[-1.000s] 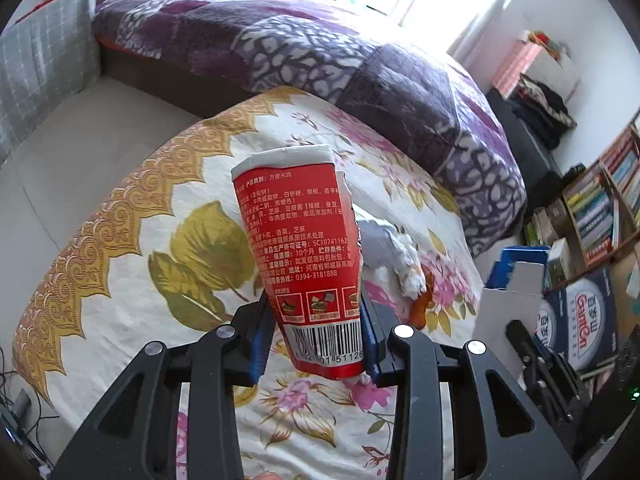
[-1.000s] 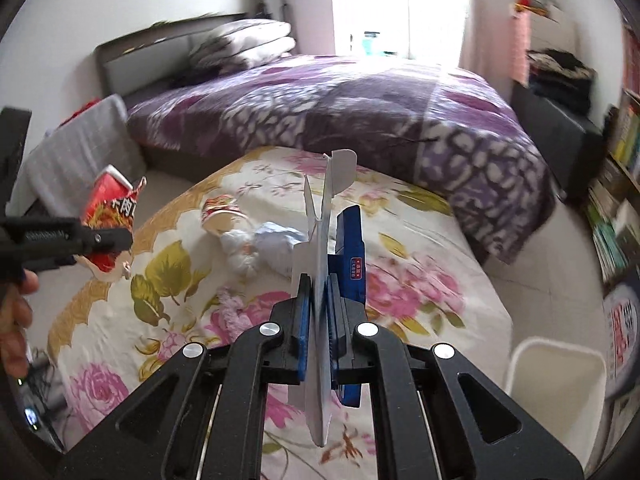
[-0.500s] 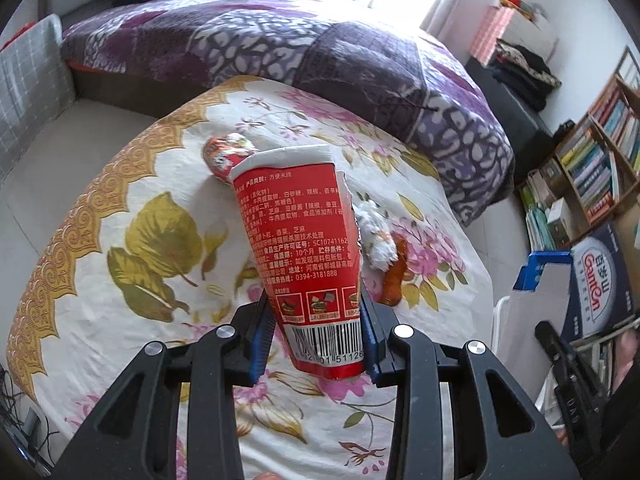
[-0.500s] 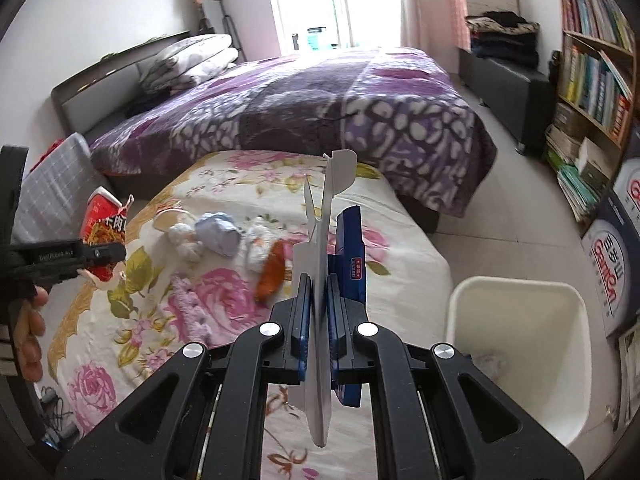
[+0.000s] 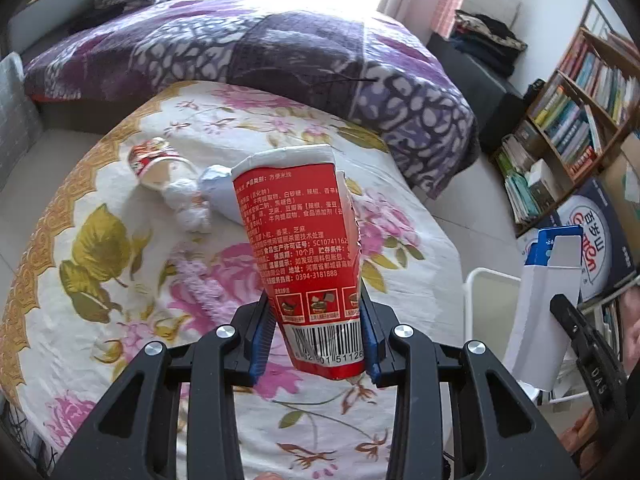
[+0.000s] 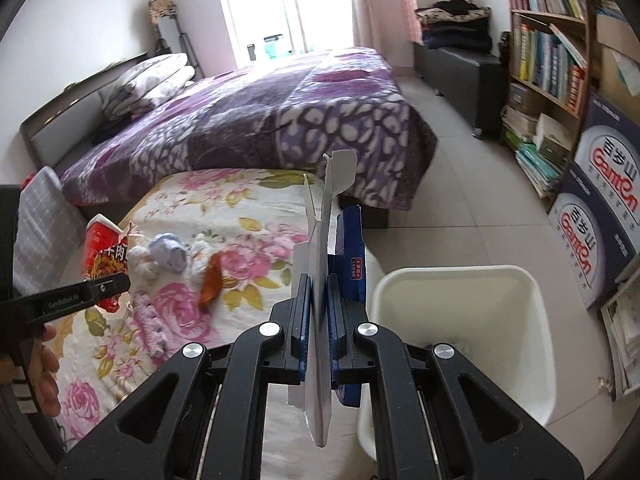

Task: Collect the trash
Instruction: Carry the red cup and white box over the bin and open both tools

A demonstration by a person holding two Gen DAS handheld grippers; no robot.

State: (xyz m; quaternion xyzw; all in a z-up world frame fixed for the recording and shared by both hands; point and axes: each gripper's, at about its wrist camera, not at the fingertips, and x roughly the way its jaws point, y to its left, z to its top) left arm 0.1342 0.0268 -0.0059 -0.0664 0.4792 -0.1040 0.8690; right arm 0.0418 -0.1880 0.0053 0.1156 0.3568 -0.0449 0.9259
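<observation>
The left claw (image 5: 318, 340) is clamped on a torn red noodle cup (image 5: 304, 256), its blue pads pressing the cup's lower sides low in the centre of the left wrist view. The cup stands nearly upright above the claw, tilted slightly left, with a white rim, a ragged tear down its right edge, white Chinese print, the number 0394-3181888, three small pictograms and a barcode at its base. In the right wrist view the same cup (image 6: 102, 258) appears at the left edge, and the claw arm holding it reads "GenRobot.AI".

The right claw (image 6: 318, 316) is clamped on a flattened white and blue carton (image 6: 320, 280), seen edge-on and rising straight up from the claw at the frame's centre; a small red label on its blue side is too small to read. A white bin (image 6: 464, 320) sits just right of that claw, lower right.

On the floral-clothed table (image 5: 120, 240), left of centre, lie crumpled tissues (image 5: 188, 204), a bluish wad (image 6: 168, 250), an orange wrapper (image 6: 211, 280) and another red cup (image 5: 154, 158). Boxes marked "Gamen" (image 6: 600, 208) stand at the right edge.
</observation>
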